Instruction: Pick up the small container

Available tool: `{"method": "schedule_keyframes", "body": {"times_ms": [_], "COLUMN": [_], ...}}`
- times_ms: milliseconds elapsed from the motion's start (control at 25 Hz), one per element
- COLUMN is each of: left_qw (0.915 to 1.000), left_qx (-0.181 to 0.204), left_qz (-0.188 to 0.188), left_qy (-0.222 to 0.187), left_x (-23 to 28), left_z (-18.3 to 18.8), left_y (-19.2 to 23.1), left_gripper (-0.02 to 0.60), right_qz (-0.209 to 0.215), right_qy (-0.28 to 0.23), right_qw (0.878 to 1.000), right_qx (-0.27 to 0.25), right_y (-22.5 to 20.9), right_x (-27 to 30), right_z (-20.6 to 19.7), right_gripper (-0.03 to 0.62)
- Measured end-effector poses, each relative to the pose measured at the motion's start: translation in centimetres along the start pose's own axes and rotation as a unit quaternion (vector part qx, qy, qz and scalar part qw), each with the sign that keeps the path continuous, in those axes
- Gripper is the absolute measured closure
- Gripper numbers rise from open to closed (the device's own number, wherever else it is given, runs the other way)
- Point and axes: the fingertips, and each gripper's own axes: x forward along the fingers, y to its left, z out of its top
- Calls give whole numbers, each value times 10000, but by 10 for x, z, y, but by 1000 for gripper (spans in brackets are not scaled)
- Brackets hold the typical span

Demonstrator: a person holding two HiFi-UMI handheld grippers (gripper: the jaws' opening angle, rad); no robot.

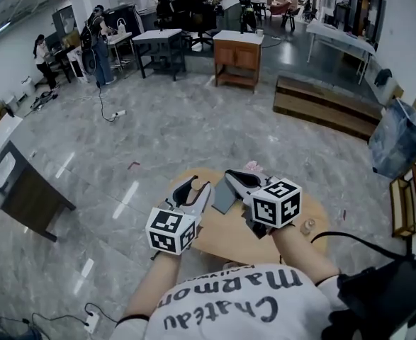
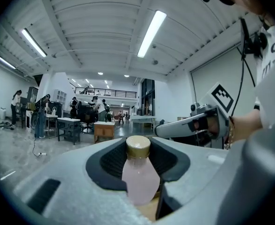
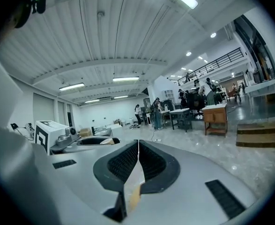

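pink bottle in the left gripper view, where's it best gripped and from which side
Grip the pink bottle on its body, below the gold cap, coming level from the side: it stands upright and tapers upward. The left gripper holds it so.

A large open workshop hall lies under a white ribbed ceiling (image 2: 90,22) hung with strip lights (image 2: 151,32). Work tables (image 1: 161,44), a wooden cabinet (image 1: 237,55) and several people (image 1: 100,37) stand on its polished grey floor (image 1: 172,133), below a railed balcony (image 3: 221,62).

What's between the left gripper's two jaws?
A small container, pink with a gold cap, stands upright, clamped in the jaws of the left gripper. The left gripper view shows it.
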Motion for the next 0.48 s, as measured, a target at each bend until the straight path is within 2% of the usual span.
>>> {"method": "schedule_keyframes", "body": {"times_ms": [280, 480], "left_qw": [9989, 9974], "left_qx": [-16, 61], "left_qz": [-26, -113], "left_qy": [-465, -710], "left_x": [-37, -67], "left_z": [39, 54], "left_y": [-15, -33], "left_gripper": [433, 433], "right_qz": [-159, -353], "right_qy": [-251, -411], "right_qw": [9982, 9975], "right_qx": [-511, -452], "right_y": [33, 49], "right_x": [-30, -50], "right_z": [19, 15], "right_gripper": [577, 577]}}
